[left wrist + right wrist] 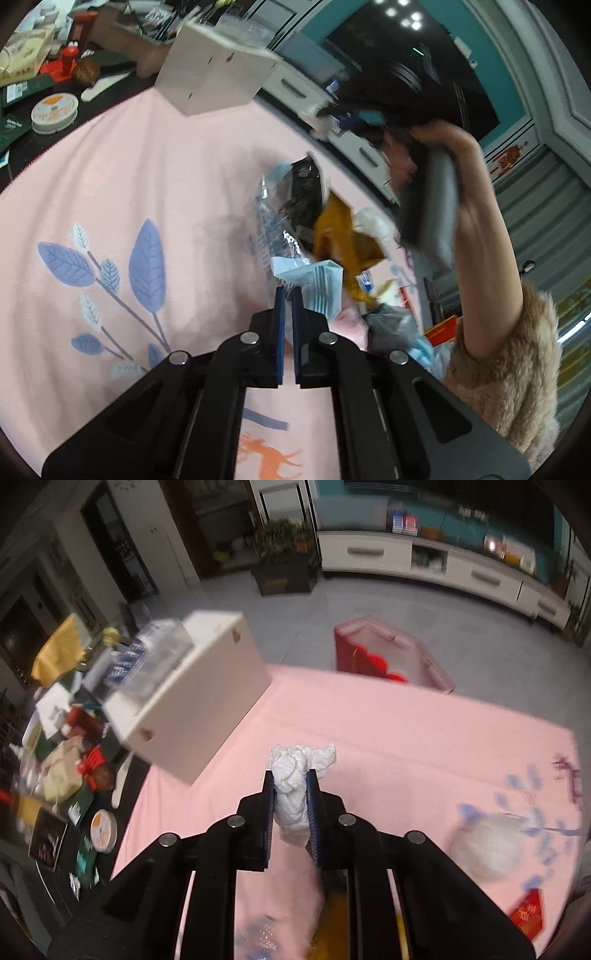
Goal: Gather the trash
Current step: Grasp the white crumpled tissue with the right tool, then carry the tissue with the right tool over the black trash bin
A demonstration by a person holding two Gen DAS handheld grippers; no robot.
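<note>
Right gripper (290, 775) pinches a crumpled white tissue (295, 775) between its blue pads; the wad's long axis runs along the fingers, its ragged end poking out past the tips above the pink cloth (388, 731). Left gripper (288, 295): jaws pressed almost together, nipping the edge of a pale blue striped wrapper (317, 284). That crinkly film leads into a heap of clear plastic, black foil and mustard-yellow paper. White box (199, 709) stands on the cloth's far-left corner.
</note>
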